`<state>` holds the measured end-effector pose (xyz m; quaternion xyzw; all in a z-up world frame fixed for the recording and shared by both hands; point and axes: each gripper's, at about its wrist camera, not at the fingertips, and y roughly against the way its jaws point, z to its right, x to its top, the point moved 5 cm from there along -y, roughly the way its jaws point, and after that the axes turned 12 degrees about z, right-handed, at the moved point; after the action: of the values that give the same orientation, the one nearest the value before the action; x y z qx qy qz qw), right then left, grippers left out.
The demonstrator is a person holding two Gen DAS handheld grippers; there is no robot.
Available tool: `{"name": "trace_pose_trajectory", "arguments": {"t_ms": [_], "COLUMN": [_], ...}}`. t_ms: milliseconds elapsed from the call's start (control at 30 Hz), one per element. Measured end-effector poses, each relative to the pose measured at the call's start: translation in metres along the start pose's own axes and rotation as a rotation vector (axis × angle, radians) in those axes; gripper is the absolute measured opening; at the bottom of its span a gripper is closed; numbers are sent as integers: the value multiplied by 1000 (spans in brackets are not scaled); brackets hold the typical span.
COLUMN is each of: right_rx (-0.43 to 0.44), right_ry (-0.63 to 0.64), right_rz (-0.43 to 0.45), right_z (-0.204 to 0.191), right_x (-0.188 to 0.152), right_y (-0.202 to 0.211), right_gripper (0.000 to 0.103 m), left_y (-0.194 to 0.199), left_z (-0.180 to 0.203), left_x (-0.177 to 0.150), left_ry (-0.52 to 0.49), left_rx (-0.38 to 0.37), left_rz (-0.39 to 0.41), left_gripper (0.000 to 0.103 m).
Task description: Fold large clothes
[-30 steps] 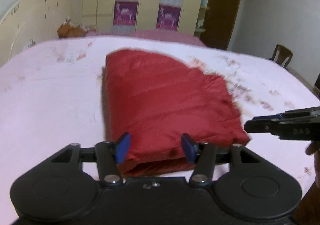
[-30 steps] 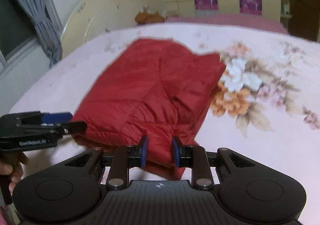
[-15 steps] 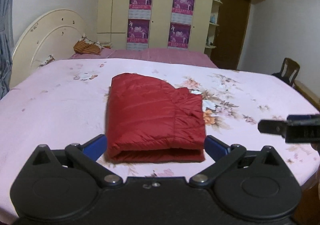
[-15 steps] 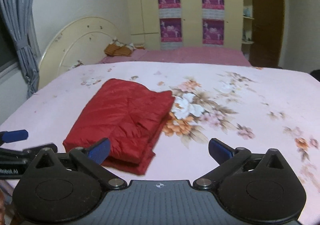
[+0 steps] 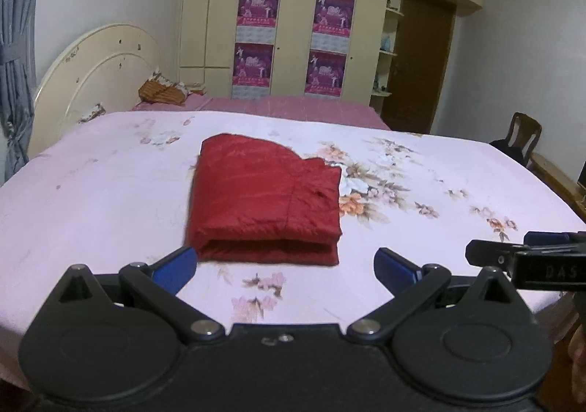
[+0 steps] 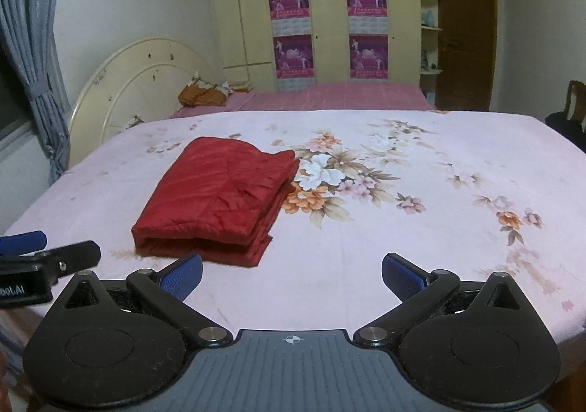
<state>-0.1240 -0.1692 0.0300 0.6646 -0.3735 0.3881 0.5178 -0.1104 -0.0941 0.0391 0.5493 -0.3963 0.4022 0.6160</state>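
Note:
A red padded jacket (image 5: pixel 263 199) lies folded into a neat rectangle on the pink floral bedsheet (image 5: pixel 91 199); it also shows in the right wrist view (image 6: pixel 219 199). My left gripper (image 5: pixel 284 267) is open and empty, held back just in front of the jacket's near edge. My right gripper (image 6: pixel 291 274) is open and empty, to the right of the jacket and apart from it. Each gripper shows at the edge of the other's view: the right gripper (image 5: pixel 527 258) and the left gripper (image 6: pixel 44 254).
The bed's cream headboard (image 5: pixel 91 74) stands at the left, with a grey curtain (image 5: pixel 18 45) beside it. A wardrobe with purple posters (image 5: pixel 293 41) lines the far wall. A wooden chair (image 5: pixel 520 137) stands at the right near a brown door (image 5: pixel 421 60).
Both grippers let go of the jacket's near edge, opened wide and pulled back toward the bed's front edge. The folded jacket stays flat on the sheet.

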Motion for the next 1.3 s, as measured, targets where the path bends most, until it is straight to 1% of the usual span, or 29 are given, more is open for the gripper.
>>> {"name": "trace_pose_trajectory", "arguments": {"t_ms": [100,433,700,1300], "right_rx": [-11,-5,-18,-1], "right_ry": [7,18,11,18], "right_rz": [-7,4,11,15], "right_z": [-2,-9,-4,-4], "right_x": [-5,-3,-1,3], "right_y": [4,11,10,7], "right_gripper": [103,103,103,103], "left_y": [2,9,8,7], "left_z": [-2,2,2,0], "left_x": [-3,-2,-1,4], "left_ry": [-7,-12,-20,-15], "left_rx": [10,-10,-11,-10], "left_rz": [-4,20,27,37], "left_gripper": [103,103,103,103]}}
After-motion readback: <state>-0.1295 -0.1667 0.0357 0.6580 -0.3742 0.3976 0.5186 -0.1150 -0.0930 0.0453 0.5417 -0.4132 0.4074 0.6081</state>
